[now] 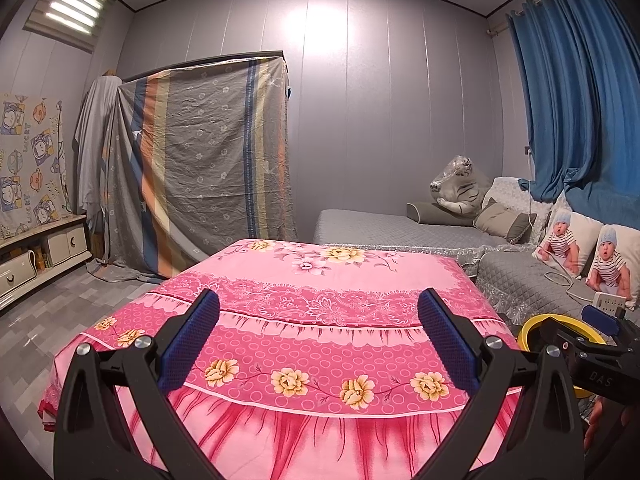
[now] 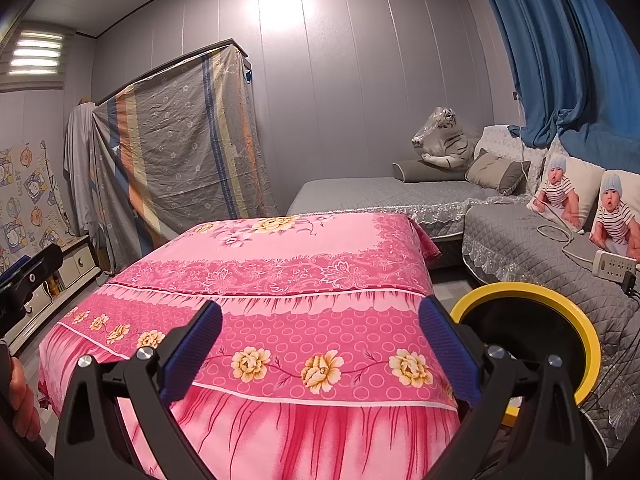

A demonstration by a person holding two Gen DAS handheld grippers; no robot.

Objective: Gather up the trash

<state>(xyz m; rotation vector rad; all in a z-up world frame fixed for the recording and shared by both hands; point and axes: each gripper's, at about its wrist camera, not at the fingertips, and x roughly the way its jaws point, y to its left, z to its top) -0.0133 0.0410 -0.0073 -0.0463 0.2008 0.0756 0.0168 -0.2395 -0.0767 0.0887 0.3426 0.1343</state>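
With both the left gripper (image 1: 318, 340) and right gripper (image 2: 320, 354) held spread and empty, no trash is seen on the pink cloth (image 2: 304, 280), so the yellow-rimmed bin (image 2: 532, 334) at the near right could be knocked.

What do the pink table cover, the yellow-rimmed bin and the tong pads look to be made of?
Pink cover: printed woven cloth, matte; it drapes and folds at the edges. Bin: probably plastic; its yellow rim is smooth with a slight sheen, and a black liner seems to sit inside. Tong pads: blue, rubbery-looking, with a fine knurled texture; the arms look like matte black plastic.
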